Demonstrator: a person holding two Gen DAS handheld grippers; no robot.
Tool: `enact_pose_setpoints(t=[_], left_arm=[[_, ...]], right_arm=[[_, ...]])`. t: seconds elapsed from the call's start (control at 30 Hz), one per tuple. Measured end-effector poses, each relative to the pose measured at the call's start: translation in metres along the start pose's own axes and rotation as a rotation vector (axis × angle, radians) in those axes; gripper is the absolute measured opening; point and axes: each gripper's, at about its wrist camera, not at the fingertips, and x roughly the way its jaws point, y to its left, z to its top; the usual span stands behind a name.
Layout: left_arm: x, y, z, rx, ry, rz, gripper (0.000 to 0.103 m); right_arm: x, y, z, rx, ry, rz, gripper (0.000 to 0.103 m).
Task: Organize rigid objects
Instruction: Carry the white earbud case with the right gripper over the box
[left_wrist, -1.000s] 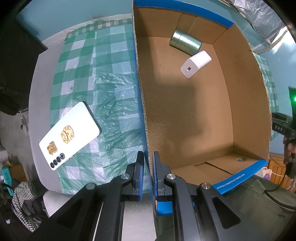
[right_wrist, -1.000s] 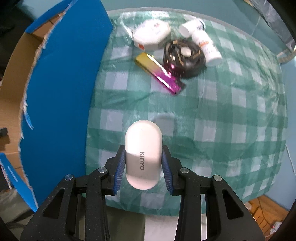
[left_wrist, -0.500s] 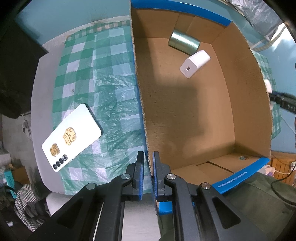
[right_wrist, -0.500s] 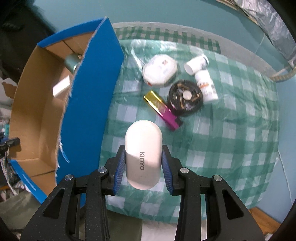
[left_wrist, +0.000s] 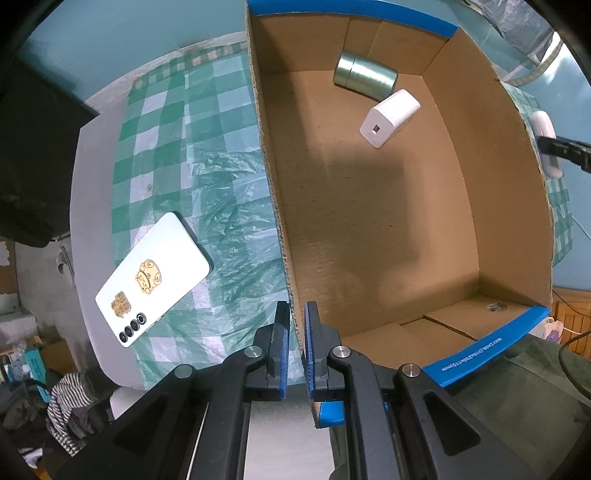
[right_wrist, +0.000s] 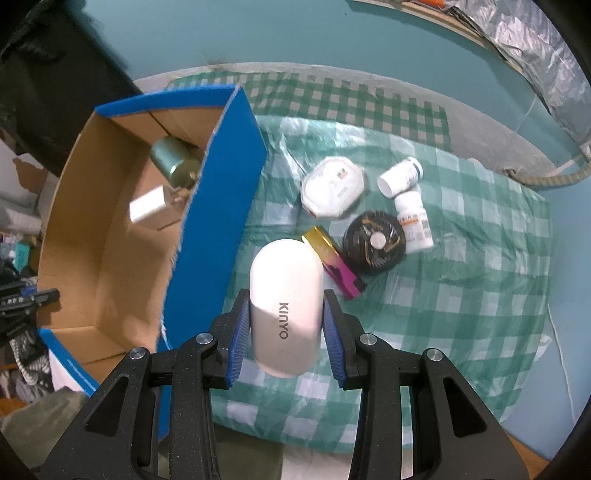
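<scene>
Right gripper (right_wrist: 284, 328) clamped on white KINYO case (right_wrist: 285, 306), blue pads pressed to both long sides, rounded end jutting toward 12 o'clock, held in the air above green checked cloth (right_wrist: 461, 295). Left gripper (left_wrist: 294, 343) pinched tight on near wall of cardboard box (left_wrist: 369, 229), one pad outside, one inside, wall edge running up toward 12 o'clock from the jaws. Inside box, seen from left wrist: green-silver tin (left_wrist: 364, 75) lying on its side at 1 o'clock by the far wall, white charger block (left_wrist: 389, 117) just beside it, nearer. Outside box at 9 o'clock: white phone (left_wrist: 153, 278) face down on cloth, gold stickers and camera lenses showing. From right wrist: box at 9 to 10 o'clock of the held case, blue outer wall close alongside. On cloth at 1 o'clock: white octagonal container (right_wrist: 332, 192), two white pill bottles (right_wrist: 400, 177) lying touching, black round disc (right_wrist: 375, 243) between, gold-and-magenta bar (right_wrist: 334, 262) touching the disc, partly hidden behind the case.
</scene>
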Motion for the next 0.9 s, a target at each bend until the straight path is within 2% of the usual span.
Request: enact_pose_setpoints(t=[0.23, 0.9], left_arm=[[0.002, 0.008, 0.000, -0.041, 0.004, -0.030, 0.007], [0.005, 0.009, 0.001, -0.052, 0.016, -0.027, 0.007]], right_arm=[[-0.007, 0.007, 0.018, -0.024, -0.027, 0.014, 0.036], [-0.016, 0.056, 0.073, -0.178, -0.064, 0.040, 0.036]])
